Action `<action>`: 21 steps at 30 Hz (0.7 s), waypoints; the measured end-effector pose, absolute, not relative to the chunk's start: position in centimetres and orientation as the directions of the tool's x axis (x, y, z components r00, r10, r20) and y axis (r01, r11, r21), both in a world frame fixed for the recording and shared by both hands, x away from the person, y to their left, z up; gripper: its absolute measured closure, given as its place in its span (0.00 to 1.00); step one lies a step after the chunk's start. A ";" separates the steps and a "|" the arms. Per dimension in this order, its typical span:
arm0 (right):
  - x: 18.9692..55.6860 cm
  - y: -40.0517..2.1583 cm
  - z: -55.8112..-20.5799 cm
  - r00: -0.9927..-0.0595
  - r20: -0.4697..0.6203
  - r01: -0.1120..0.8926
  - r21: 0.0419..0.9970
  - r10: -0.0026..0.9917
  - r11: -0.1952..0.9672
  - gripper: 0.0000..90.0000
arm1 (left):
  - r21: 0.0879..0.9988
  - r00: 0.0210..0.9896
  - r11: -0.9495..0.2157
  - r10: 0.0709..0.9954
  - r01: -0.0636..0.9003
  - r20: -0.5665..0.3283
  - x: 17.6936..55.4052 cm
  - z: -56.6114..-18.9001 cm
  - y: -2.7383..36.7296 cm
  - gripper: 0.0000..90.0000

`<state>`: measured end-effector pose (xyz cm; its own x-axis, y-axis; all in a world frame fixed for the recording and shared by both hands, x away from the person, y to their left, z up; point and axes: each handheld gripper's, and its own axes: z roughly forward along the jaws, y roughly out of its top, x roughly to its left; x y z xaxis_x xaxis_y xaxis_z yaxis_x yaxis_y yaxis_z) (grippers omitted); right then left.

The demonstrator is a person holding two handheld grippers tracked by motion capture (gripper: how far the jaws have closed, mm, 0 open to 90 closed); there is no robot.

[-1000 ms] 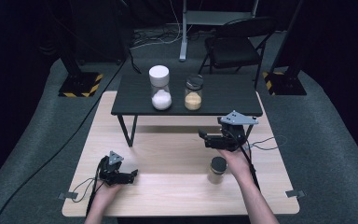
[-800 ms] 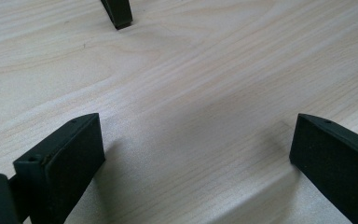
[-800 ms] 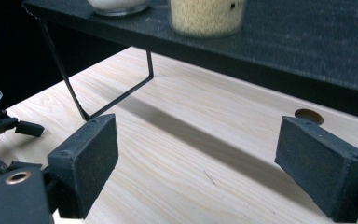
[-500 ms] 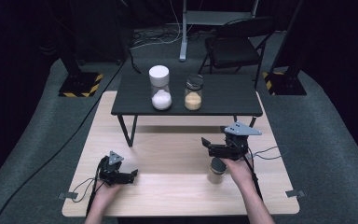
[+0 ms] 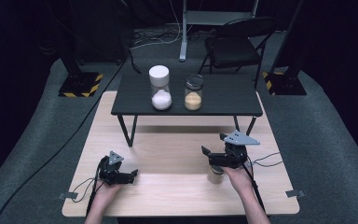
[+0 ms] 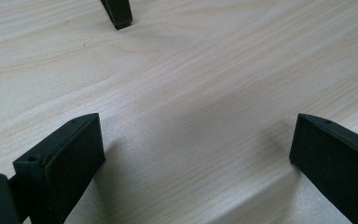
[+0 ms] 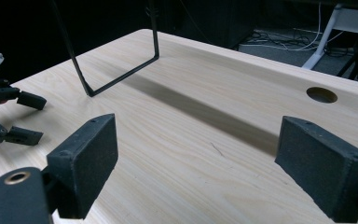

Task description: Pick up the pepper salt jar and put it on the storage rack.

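Both grippers empty over the wooden surface (image 5: 177, 154)

Right gripper (image 5: 216, 156) hovers jaws wide beside a small dark-lidded jar (image 5: 216, 173); likely rigid, smooth, slippery, so grip its sides. Left gripper (image 5: 129, 176) rests with jaws spread.

high view: overhead, faces forward-down, far | left gripper view: low, close over table (image 6: 191, 93) | right gripper view: low, faces across table toward left gripper (image 7: 9, 116) | shared: table
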<state>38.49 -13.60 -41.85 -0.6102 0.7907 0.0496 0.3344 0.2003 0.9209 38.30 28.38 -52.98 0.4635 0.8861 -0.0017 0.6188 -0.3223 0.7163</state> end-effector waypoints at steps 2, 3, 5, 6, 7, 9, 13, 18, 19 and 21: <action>38.4 -13.7 -42.2 -0.612 0.052 0.335 0.921 0.789 0.199 0.13 | 0.716 0.463 -0.322 0.886 0.619 -0.002 38.3 -53.0 28.4 0.03; 38.3 -13.7 -42.3 -0.612 0.053 0.334 0.921 0.789 0.198 0.13 | 0.716 0.463 -0.322 0.886 0.619 -0.002 38.3 -53.0 28.4 0.03; 38.2 -13.7 -42.7 -0.613 0.056 0.337 0.921 0.788 0.197 0.14 | 0.716 0.463 -0.322 0.886 0.619 -0.002 38.3 -53.0 28.4 0.03; 38.2 -13.8 -42.9 -0.615 0.057 0.337 0.921 0.787 0.197 0.14 | 0.716 0.464 -0.322 0.886 0.619 -0.002 38.3 -53.0 28.4 0.03; 38.1 -13.8 -43.1 -0.616 0.059 0.339 0.920 0.786 0.197 0.14 | 0.716 0.463 -0.322 0.886 0.619 -0.002 38.3 -53.0 28.4 0.03; 38.0 -13.8 -43.5 -0.616 0.062 0.344 0.918 0.785 0.197 0.14 | 0.716 0.463 -0.322 0.886 0.619 -0.002 38.3 -53.0 28.4 0.03; 37.8 -14.0 -44.2 -0.620 0.067 0.346 0.917 0.781 0.197 0.15 | 0.716 0.463 -0.322 0.886 0.619 -0.002 38.3 -53.0 28.4 0.03; 37.4 -14.1 -44.9 -0.633 0.069 0.341 0.919 0.771 0.197 0.15 | 0.716 0.464 -0.323 0.886 0.619 -0.002 38.3 -53.0 28.4 0.03; 37.3 -14.1 -45.1 -0.635 0.070 0.340 0.920 0.770 0.196 0.15 | 0.716 0.463 -0.322 0.886 0.619 -0.002 38.3 -53.0 28.4 0.03; 37.2 -14.1 -45.3 -0.639 0.073 0.340 0.920 0.766 0.197 0.16 | 0.716 0.464 -0.322 0.886 0.619 -0.002 38.3 -53.0 28.4 0.03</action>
